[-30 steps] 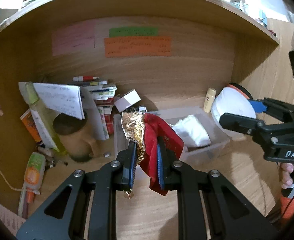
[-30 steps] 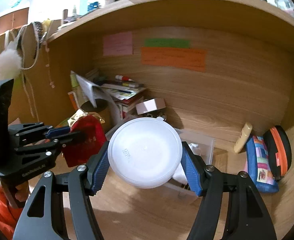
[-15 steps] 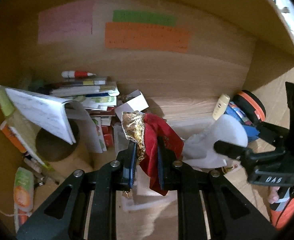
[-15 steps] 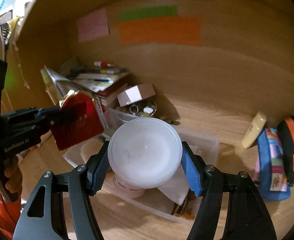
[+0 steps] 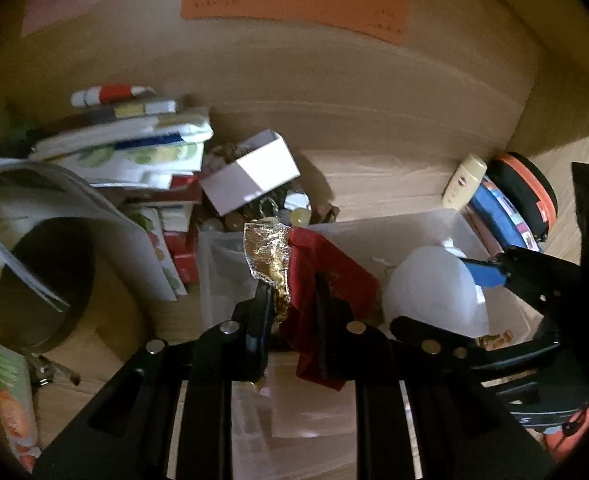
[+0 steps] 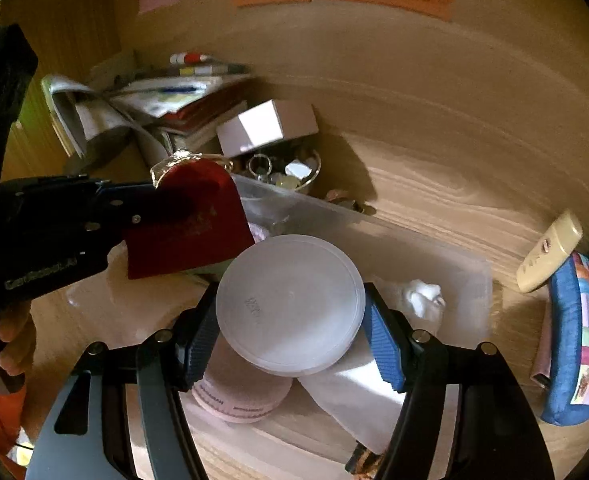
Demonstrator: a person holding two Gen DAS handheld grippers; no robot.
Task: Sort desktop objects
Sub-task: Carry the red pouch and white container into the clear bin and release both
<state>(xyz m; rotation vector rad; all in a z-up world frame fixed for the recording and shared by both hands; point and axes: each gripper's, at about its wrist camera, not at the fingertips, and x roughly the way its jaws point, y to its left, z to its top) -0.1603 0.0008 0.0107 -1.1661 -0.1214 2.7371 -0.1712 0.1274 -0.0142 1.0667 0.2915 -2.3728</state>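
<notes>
Wooden desk alcove point(image 6: 434, 168), dimly lit, is enclosing the scene. Nearest in the right wrist view, the right gripper point(image 6: 290, 340) is clamping a white round lid point(image 6: 290, 304) between its blue pads over a clear plastic bin point(image 6: 466, 280); only this view is showing a pink-rimmed tub point(image 6: 238, 396) lying beneath the lid in the bin. Left wrist view: the left gripper point(image 5: 294, 300) is pinching a red and gold pouch point(image 5: 322, 276) tightly, hanging over the same bin. Farther back, a stack of books point(image 5: 134, 152) and a white box point(image 5: 250, 176) are lying against the wall. Only the left view is showing a dark round cup point(image 5: 42, 280) beside the books.
</notes>
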